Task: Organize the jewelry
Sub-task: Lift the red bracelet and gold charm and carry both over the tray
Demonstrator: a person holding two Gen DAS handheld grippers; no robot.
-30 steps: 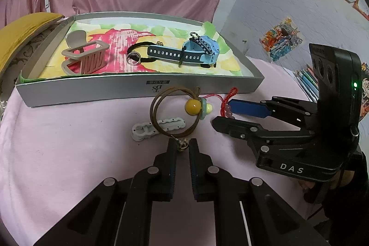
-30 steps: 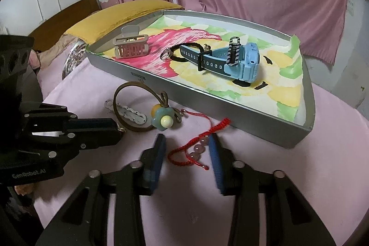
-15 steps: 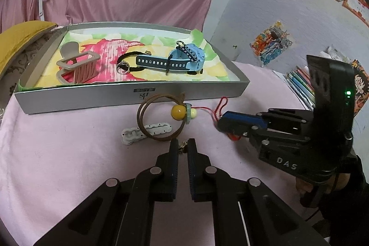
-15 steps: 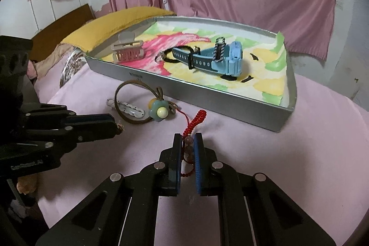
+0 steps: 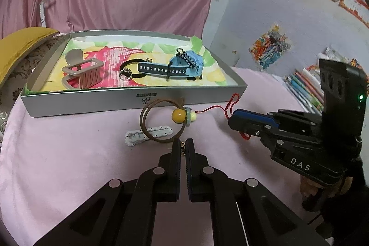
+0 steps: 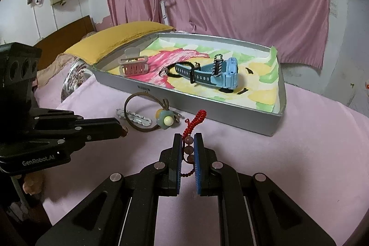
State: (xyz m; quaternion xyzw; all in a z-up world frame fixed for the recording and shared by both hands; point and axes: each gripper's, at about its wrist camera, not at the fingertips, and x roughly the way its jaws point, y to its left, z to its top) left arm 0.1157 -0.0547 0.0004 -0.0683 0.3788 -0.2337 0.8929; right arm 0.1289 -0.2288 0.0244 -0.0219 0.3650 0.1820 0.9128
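My right gripper [image 6: 187, 142] is shut on the beads of a red cord bracelet [image 6: 194, 122], lifted off the pink cloth; it also shows in the left wrist view [image 5: 230, 105]. My left gripper [image 5: 183, 146] is shut on a small gold-brown trinket [image 5: 183, 147] on the cloth, just in front of a brown cord loop with a yellow bead [image 5: 178, 116]. A white hair clip [image 5: 147, 134] lies under the loop. The grey tray [image 5: 120, 102] behind holds a blue watch [image 5: 184, 65], a beige claw clip [image 5: 80, 73], a ring [image 5: 125, 73] and a black band.
A yellow cushion [image 5: 20, 43] lies left of the tray. Coloured pencils [image 5: 304, 84] lie at the right edge of the cloth. A pink curtain hangs behind. In the right wrist view the left gripper [image 6: 99, 128] sits to the left of the loop [image 6: 147, 112].
My right gripper closed on the red bracelet and has lifted it off the cloth. My left gripper narrowed and stays shut on the trinket.
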